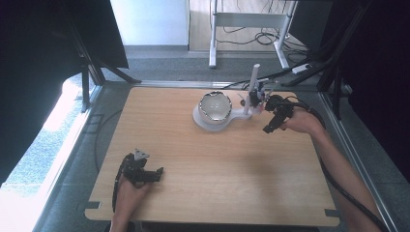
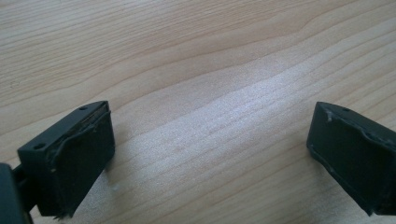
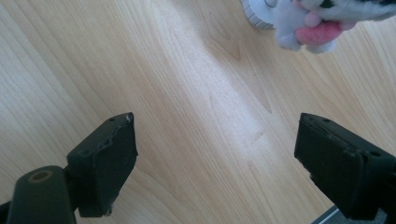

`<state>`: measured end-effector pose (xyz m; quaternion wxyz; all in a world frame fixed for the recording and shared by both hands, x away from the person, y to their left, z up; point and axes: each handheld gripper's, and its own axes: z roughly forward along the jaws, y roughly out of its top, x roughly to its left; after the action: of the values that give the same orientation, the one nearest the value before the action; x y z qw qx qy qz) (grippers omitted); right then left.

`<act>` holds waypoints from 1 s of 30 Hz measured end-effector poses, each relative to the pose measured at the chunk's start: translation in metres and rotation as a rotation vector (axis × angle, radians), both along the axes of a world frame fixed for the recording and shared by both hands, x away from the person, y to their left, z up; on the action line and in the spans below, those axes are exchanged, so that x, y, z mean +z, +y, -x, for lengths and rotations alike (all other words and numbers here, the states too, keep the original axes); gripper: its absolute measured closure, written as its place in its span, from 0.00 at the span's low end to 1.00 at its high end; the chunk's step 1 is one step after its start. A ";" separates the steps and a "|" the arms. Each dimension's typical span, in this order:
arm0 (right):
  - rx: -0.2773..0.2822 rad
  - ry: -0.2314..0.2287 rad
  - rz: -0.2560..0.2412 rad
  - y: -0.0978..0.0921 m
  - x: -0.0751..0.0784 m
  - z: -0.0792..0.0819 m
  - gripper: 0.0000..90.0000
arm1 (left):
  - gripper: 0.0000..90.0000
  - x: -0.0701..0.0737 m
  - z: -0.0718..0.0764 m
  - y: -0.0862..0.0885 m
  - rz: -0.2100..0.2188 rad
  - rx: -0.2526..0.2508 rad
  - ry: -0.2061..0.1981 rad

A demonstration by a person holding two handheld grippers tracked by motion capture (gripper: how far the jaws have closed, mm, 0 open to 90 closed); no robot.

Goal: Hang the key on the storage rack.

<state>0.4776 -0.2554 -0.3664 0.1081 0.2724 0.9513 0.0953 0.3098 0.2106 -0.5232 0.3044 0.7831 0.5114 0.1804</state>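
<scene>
The right gripper (image 1: 271, 121) is hovering with jaws wide apart near the table's (image 1: 212, 193) far right edge, just beside a small plush toy (image 3: 310, 21). The left gripper (image 1: 155, 174), jaws also spread and empty, is resting near the front left corner.

Wooden table (image 1: 208, 179); cables (image 1: 263, 37) on floor beyond.
</scene>
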 end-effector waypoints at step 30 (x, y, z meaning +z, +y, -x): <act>0.037 -0.045 -0.078 -0.012 -0.015 0.055 0.15 | 0.01 0.000 0.000 0.000 0.000 0.000 0.000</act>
<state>0.4229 -0.2675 -0.3815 0.1171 0.2568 0.9491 0.1402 0.3098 0.2106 -0.5232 0.3046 0.7830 0.5115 0.1804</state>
